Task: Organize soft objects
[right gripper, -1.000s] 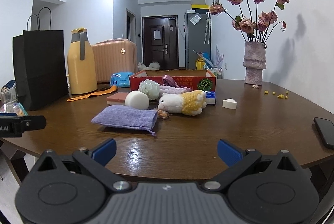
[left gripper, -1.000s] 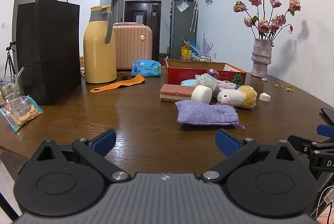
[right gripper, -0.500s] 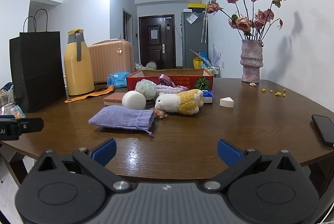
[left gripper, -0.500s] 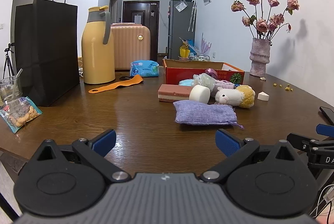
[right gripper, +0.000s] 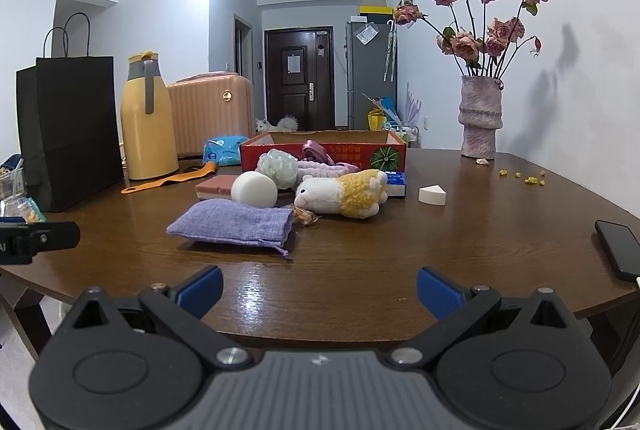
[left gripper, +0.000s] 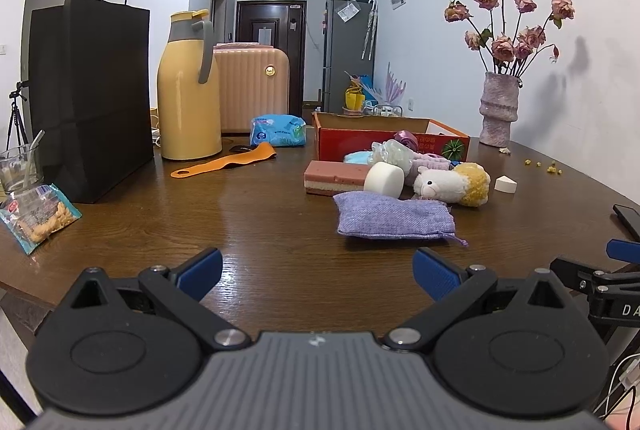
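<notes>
A purple cloth pouch [left gripper: 394, 220] [right gripper: 234, 222] lies on the wooden table [left gripper: 248, 230], nearest me. Behind it sit a white round sponge [left gripper: 384, 179] [right gripper: 254, 188], a pink layered sponge block [left gripper: 334, 178], a white-and-yellow plush sheep [left gripper: 454, 183] [right gripper: 342, 191], a pale mesh puff [right gripper: 277, 167] and a pink fabric piece [right gripper: 320, 167]. A red open box [left gripper: 390, 141] [right gripper: 324, 149] stands behind them. My left gripper [left gripper: 316, 270] and right gripper [right gripper: 318, 288] are both open and empty, at the table's near edge.
A black paper bag [left gripper: 90, 93], yellow thermos [left gripper: 188, 85], orange strap [left gripper: 224, 164] and snack packet [left gripper: 38, 216] are on the left. A vase of dried roses [right gripper: 480, 117], a white wedge [right gripper: 432, 195] and a phone [right gripper: 618, 248] are on the right.
Both views have shifted slightly. The objects on the table have not moved and both grippers stay open.
</notes>
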Demonstrator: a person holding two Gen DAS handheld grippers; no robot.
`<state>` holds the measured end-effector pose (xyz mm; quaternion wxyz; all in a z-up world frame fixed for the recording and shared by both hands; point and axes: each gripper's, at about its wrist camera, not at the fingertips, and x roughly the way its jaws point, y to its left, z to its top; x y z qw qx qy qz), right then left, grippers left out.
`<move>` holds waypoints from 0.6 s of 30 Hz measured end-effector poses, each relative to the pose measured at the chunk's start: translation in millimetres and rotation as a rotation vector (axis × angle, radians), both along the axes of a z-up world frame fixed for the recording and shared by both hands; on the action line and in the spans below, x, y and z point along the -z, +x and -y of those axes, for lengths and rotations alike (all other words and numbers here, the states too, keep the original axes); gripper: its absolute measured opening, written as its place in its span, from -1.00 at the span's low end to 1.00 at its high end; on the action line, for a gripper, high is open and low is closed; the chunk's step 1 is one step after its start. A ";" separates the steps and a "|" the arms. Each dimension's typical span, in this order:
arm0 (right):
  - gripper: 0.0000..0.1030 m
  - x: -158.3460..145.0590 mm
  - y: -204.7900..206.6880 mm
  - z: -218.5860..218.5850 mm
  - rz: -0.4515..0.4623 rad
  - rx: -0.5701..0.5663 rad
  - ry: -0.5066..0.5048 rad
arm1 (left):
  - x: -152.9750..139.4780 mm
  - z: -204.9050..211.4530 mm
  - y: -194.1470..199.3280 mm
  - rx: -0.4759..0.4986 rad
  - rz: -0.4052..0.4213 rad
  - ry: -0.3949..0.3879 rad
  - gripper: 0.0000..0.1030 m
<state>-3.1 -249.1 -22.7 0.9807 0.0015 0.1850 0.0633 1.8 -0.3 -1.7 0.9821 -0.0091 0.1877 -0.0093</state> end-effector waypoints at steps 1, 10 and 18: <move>1.00 0.0 -0.1 0.0 0.000 0.000 0.000 | -0.1 -0.3 0.2 0.000 0.000 -0.001 1.00; 1.00 1.6 1.0 -0.7 -0.007 0.009 0.009 | 0.2 -1.0 0.4 0.001 -0.001 -0.001 1.00; 1.00 1.8 1.0 0.3 -0.011 -0.001 0.016 | 1.3 -2.8 1.2 0.001 -0.005 -0.002 1.00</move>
